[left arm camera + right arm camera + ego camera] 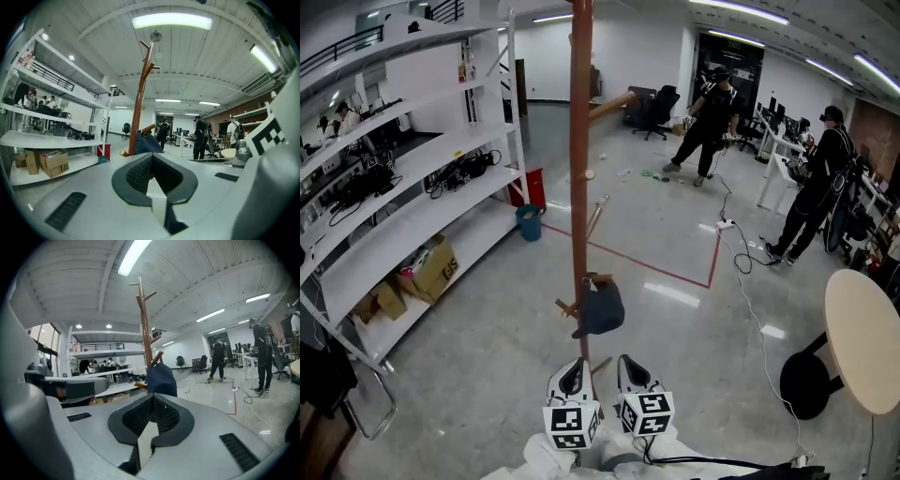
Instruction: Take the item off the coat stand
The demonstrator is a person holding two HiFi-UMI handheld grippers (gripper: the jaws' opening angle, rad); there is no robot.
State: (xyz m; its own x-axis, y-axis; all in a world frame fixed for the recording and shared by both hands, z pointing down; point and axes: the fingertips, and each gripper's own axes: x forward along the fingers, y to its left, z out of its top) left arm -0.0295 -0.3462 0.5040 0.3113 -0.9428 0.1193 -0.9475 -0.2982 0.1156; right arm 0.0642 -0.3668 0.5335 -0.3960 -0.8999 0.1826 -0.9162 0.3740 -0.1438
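A: Where is the item [602, 307]?

B: It hangs low on the stand [579, 187], just right of the brown pole in the head view. It is dark blue and looks like a cap. A short peg [565, 307] sticks out of the pole on the other side at about the same height.

A: And the grippers?

B: They sit side by side at the bottom of the head view, marker cubes toward the person. The left gripper [574, 366] is just beside the pole's foot and the right gripper [626, 364] is just right of it. Both point toward the stand. Neither touches the item, and floor shows between their tips and it.

A: How do the jaws stand?

B: Pressed together on both, with nothing between them. In the left gripper view the left gripper's [152, 157] dark pads meet at the tip, and the item [146, 143] and pole [139, 108] rise beyond it. The right gripper view shows the same: the right gripper [152, 397] has its jaws together and bare, and the item [161, 379] hangs straight ahead against the stand [144, 329].

A: What lies around?

B: White shelves [412, 216] run along the left, with cables on one level and a box [431, 272] on the bottom one. A teal bin [529, 222] stands at their far end. A red line [675, 272] is marked on the floor behind the stand. Two people in dark clothes [708, 117] [816, 192] stand well apart from it, near desks at the back right.
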